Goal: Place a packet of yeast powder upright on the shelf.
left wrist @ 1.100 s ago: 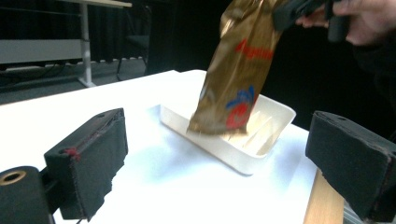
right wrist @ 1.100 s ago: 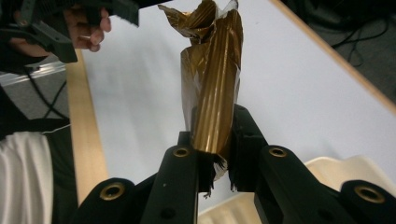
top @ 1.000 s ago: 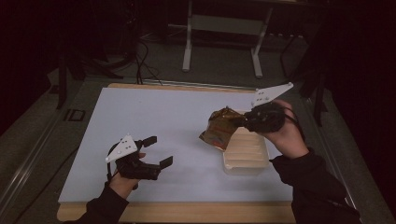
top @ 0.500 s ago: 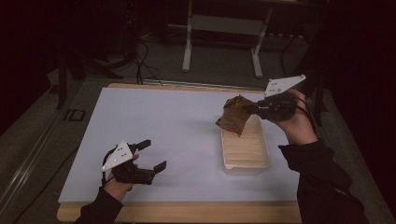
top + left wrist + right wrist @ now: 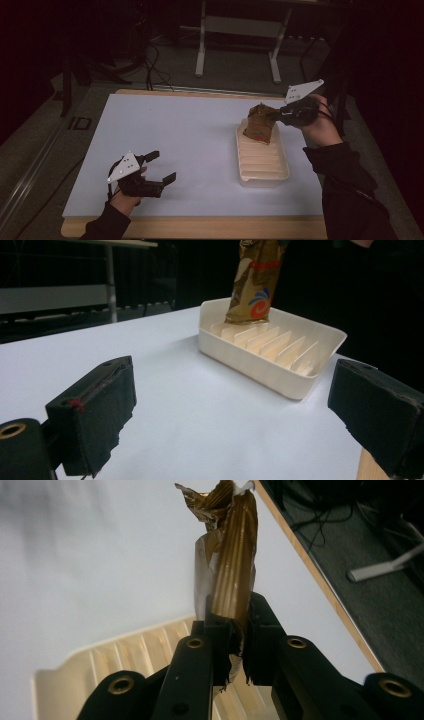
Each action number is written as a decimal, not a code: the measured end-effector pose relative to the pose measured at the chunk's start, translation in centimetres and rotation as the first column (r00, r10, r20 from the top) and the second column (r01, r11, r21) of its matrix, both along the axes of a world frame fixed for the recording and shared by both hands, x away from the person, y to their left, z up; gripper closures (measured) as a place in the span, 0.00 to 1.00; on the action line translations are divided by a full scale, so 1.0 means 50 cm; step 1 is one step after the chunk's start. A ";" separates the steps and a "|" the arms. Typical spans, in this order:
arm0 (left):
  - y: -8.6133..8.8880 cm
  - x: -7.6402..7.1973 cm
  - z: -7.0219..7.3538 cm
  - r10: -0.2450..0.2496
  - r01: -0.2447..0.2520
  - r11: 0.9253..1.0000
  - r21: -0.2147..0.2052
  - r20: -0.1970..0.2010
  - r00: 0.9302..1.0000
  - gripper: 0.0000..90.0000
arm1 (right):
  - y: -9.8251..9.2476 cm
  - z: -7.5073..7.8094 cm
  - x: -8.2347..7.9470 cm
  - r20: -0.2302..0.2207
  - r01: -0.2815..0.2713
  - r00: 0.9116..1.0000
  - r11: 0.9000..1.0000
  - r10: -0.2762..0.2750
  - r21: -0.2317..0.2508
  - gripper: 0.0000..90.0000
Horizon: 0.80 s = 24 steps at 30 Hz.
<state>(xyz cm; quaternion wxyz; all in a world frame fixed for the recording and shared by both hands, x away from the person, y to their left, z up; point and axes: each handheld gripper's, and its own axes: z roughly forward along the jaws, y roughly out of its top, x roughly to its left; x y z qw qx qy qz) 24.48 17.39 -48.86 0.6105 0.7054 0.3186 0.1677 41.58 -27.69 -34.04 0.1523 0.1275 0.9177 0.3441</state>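
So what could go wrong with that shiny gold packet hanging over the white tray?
1. The right tongs pinch only the crimped end of the gold snack packet, so it might slip out.
2. The packet hangs tilted over the far end of the ribbed tray; lowered like that, it may catch on a rib or tip over the rim.
3. The left tongs hover open, away from the tray, so it could slide if bumped.

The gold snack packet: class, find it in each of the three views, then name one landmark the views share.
High view: gold snack packet right of centre, over the far end of the white slotted tray.
Left gripper view: top centre, hanging into the tray.
Right gripper view: centre, pinched in the right gripper.
Shared landmark: the white slotted tray.
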 end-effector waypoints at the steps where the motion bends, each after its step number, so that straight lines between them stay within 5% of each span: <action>1: 0.000 0.000 0.000 0.001 -0.001 1.000 -0.007 0.000 1.000 0.06 | -0.002 -0.003 0.003 -0.003 -0.002 1.000 1.000 0.002 -0.001 0.92; 19: 0.013 0.003 -0.005 0.018 -0.019 0.999 -0.042 -0.023 1.000 0.06 | 0.029 -0.018 0.020 -0.062 -0.082 0.995 0.996 0.080 -0.043 0.92; 24: 0.015 0.003 -0.006 0.019 -0.020 0.999 -0.044 -0.021 1.000 0.06 | 0.032 -0.033 0.027 -0.061 -0.082 0.995 0.997 0.081 -0.010 0.92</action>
